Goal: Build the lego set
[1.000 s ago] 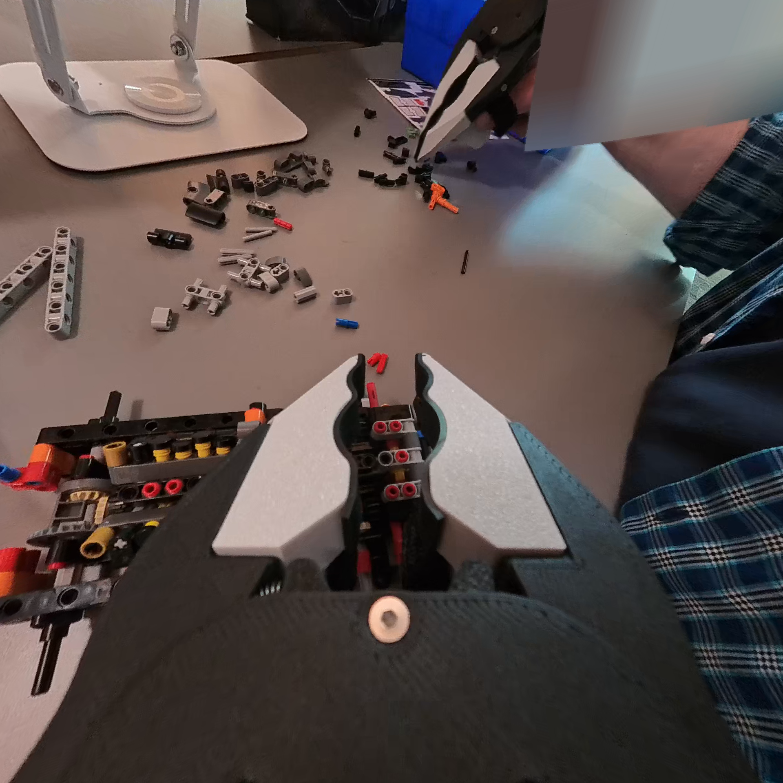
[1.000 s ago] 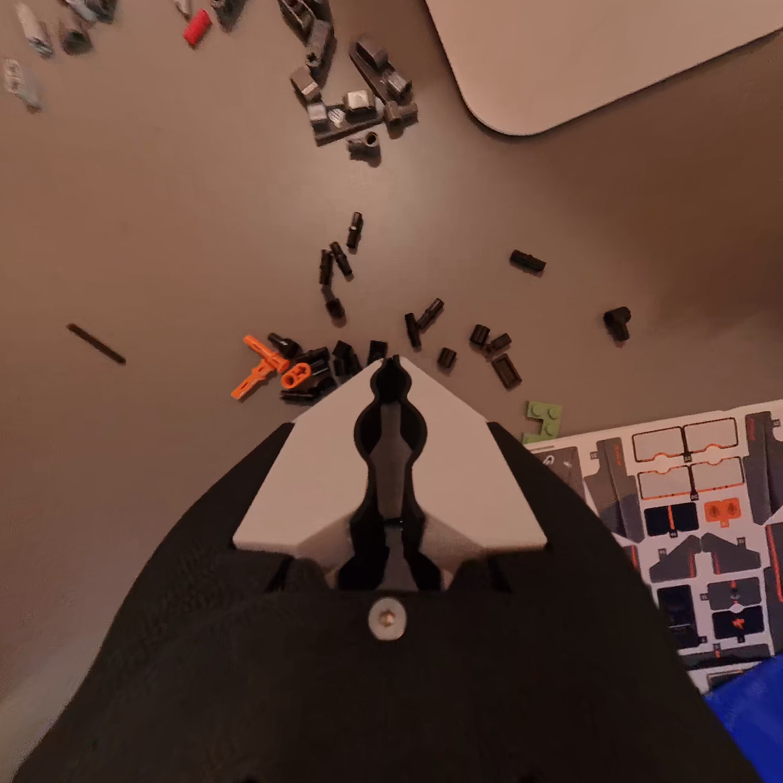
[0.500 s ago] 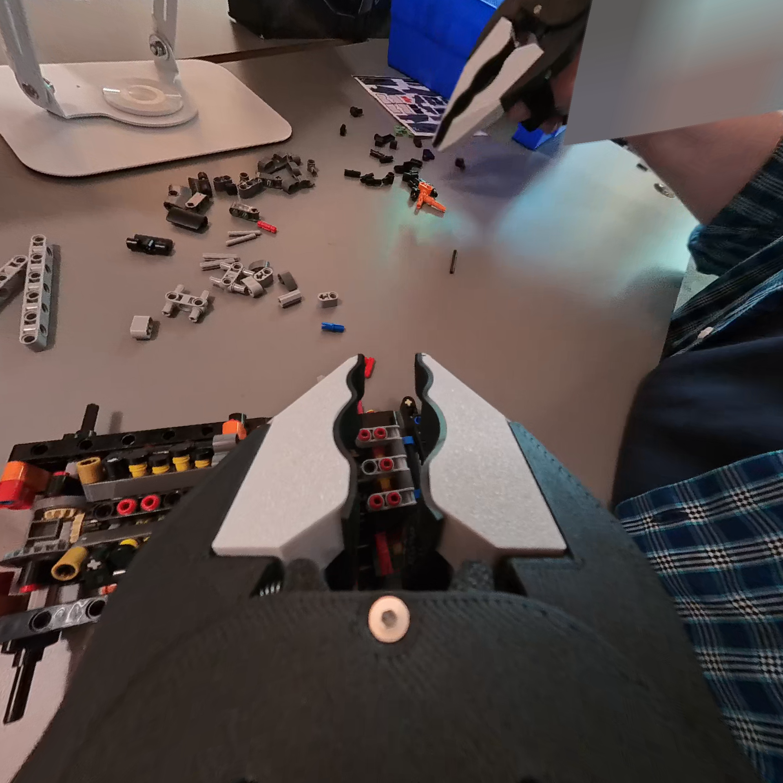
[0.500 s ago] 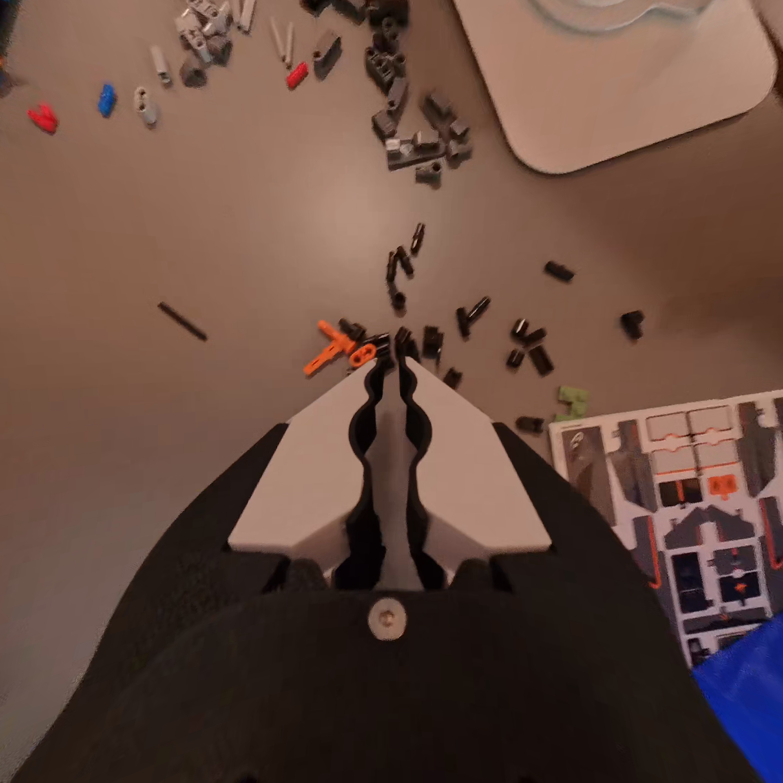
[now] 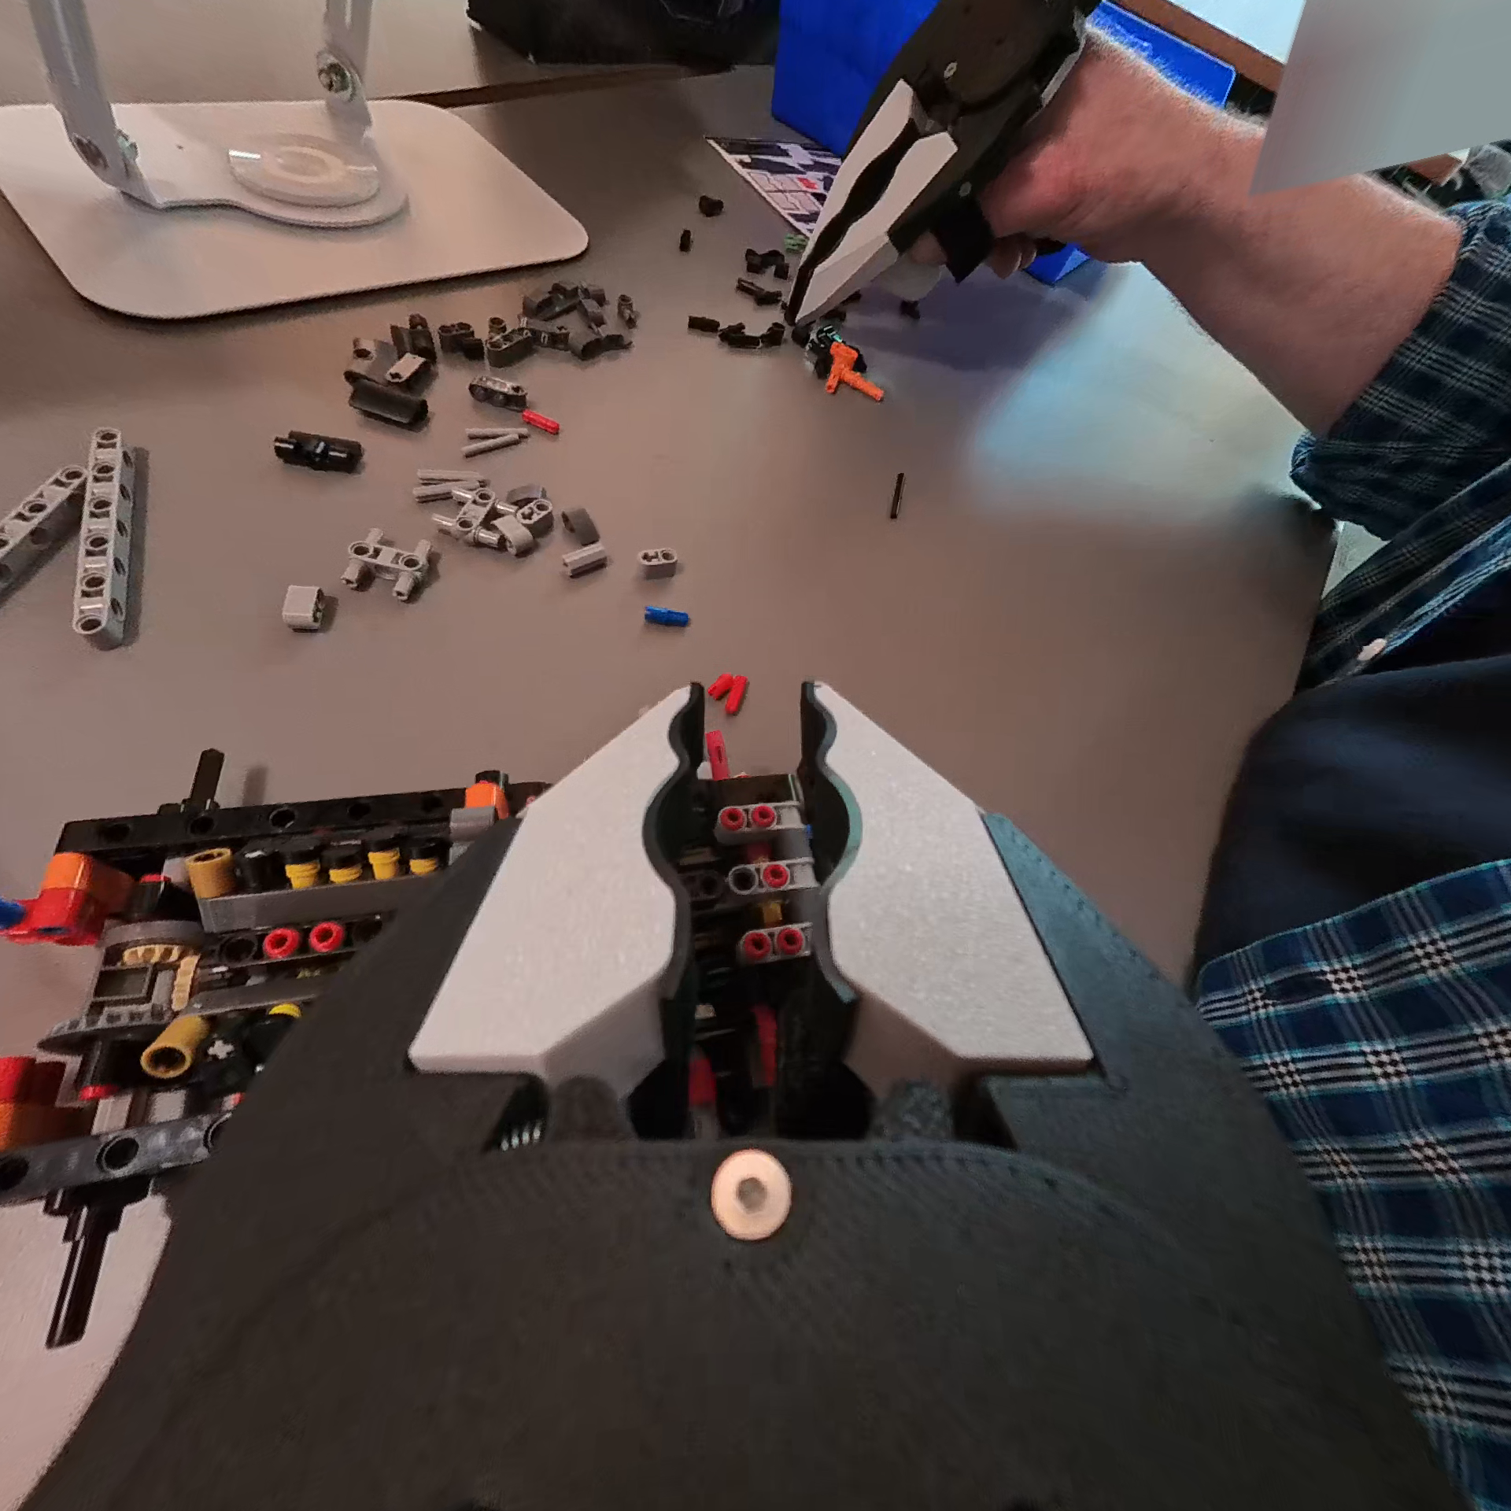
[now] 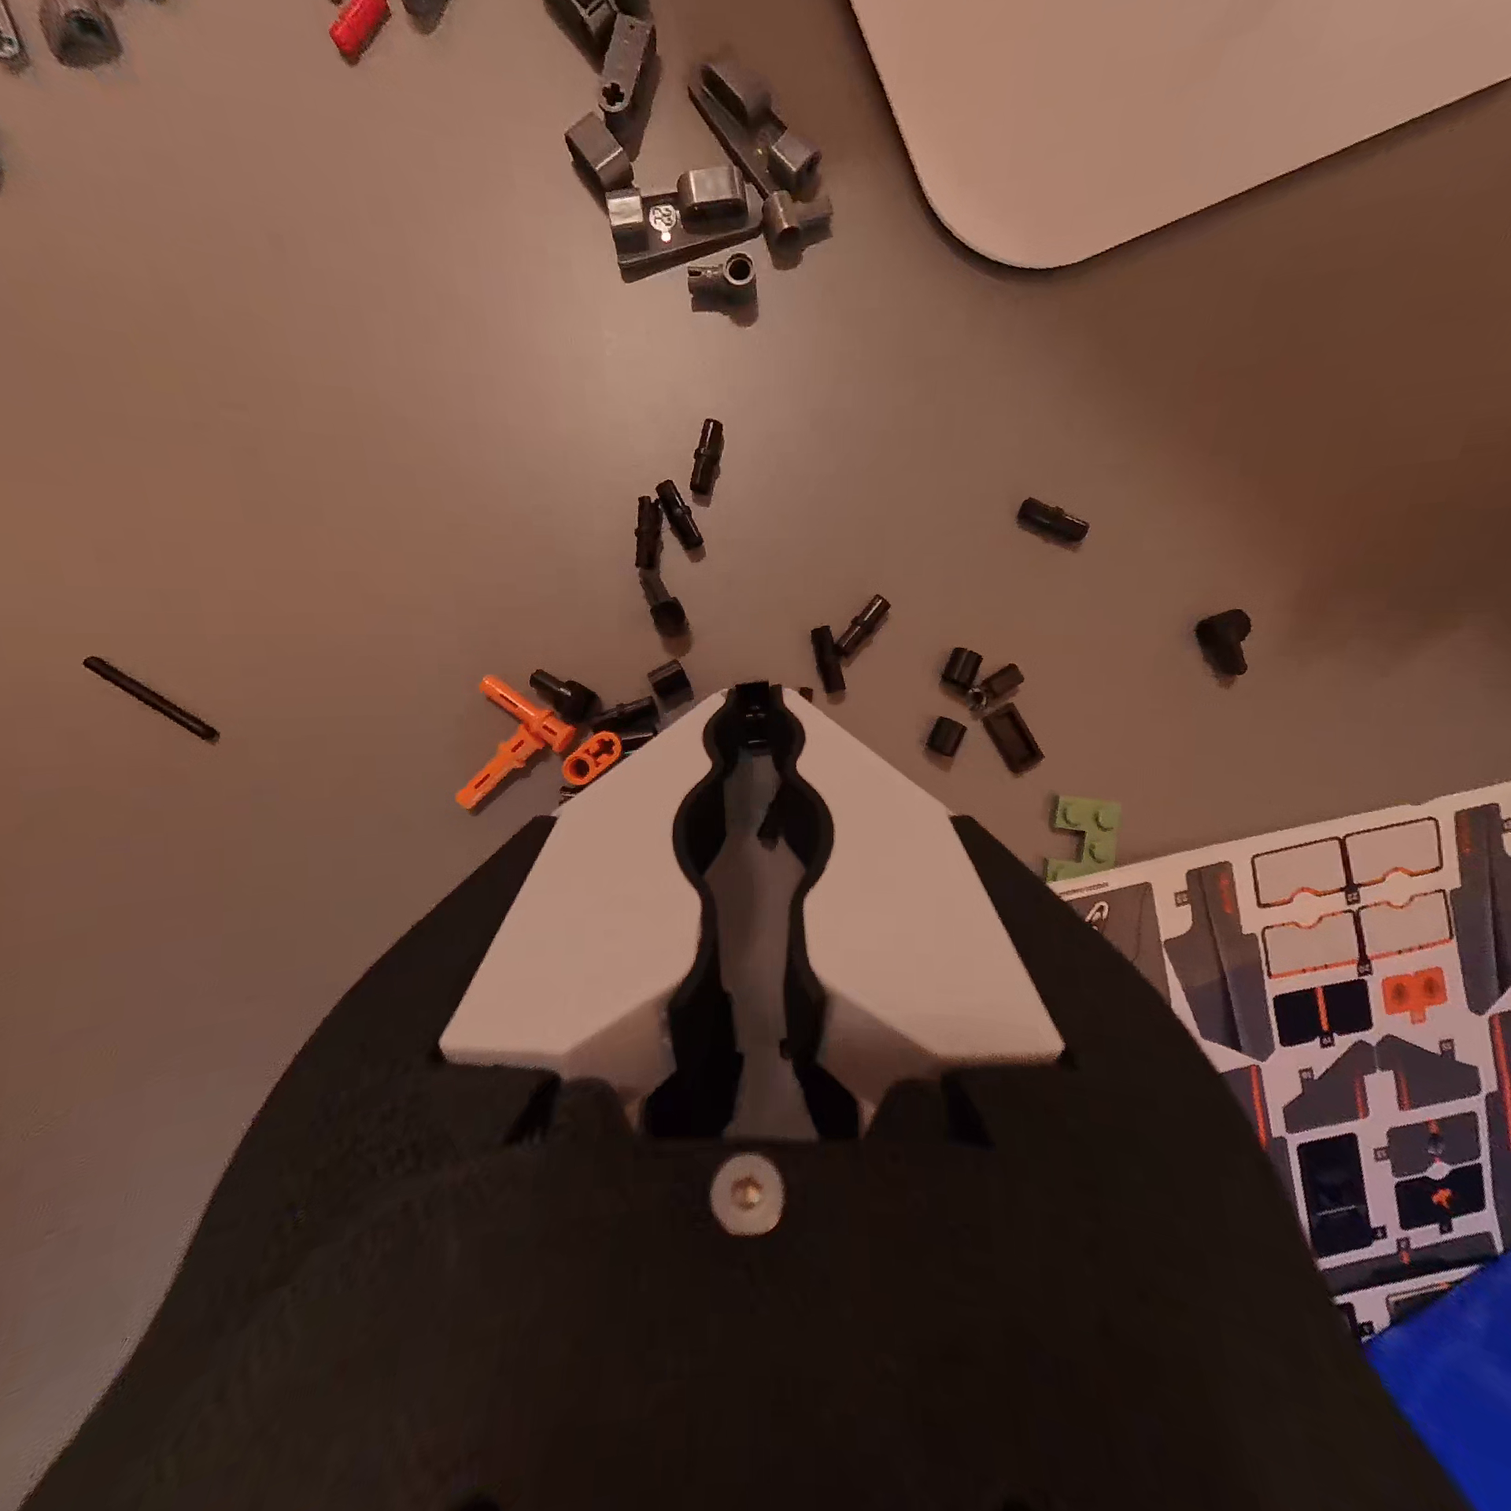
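Observation:
My left gripper [image 5: 752, 695] is shut on the part-built lego model [image 5: 245, 924], a black and grey frame with red and yellow pins. It lies on the table and runs out to the left. My right gripper [image 6: 756, 695] is down in a scatter of black pins [image 6: 670, 523], its tips closed on a small black pin [image 6: 754, 715]. In the left wrist view the right gripper [image 5: 805, 307] points down at that same pile at the far side, held by a hand.
Orange connectors [image 6: 523, 736] lie just left of the right tips. A sticker sheet [image 6: 1349, 1022], a green plate [image 6: 1083, 826], a black axle [image 6: 151, 699], dark grey parts [image 6: 703, 188] and a stand base [image 5: 286, 204] surround them. Grey beams [image 5: 102, 531] lie far left. Left tips to right tips: about 30 cm.
The right gripper, lifted and slightly open half a second ago, has come back down into the black pins and closed on one. The left gripper still holds the model, barely shifted.

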`<state>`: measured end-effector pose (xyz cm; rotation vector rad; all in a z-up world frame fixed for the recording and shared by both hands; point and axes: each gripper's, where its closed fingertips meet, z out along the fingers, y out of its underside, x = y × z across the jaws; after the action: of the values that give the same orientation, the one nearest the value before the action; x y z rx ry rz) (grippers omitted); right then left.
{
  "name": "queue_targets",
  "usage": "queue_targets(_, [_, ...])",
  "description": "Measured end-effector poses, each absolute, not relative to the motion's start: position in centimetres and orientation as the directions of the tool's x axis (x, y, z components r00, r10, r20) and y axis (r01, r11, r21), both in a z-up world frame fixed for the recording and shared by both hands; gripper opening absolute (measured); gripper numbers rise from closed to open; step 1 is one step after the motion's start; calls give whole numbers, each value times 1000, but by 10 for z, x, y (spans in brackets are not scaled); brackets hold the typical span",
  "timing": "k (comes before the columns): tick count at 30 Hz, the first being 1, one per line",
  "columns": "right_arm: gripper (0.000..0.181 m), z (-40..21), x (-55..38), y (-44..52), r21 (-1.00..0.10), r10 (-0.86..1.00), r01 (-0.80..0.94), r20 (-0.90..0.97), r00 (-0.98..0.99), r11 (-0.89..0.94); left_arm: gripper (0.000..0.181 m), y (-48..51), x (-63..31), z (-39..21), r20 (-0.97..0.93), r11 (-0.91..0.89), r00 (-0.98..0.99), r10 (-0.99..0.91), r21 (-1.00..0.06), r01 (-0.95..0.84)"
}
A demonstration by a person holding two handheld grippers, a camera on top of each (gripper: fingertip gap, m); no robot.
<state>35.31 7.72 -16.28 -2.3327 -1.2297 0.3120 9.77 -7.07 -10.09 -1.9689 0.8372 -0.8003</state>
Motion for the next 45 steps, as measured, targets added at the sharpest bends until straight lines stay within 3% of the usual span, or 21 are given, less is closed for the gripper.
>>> queue_targets(20, [3,-163,353,74,-500,816,698,-32,577,-513,23,-71,87,-98,298,-462,563,-771,-870,-171])
queue_targets(45, [4,-105,306,21,-715,781,403,-322,536,-571,23,-72,94,-83,329,-449,544,-772,-888,-101])
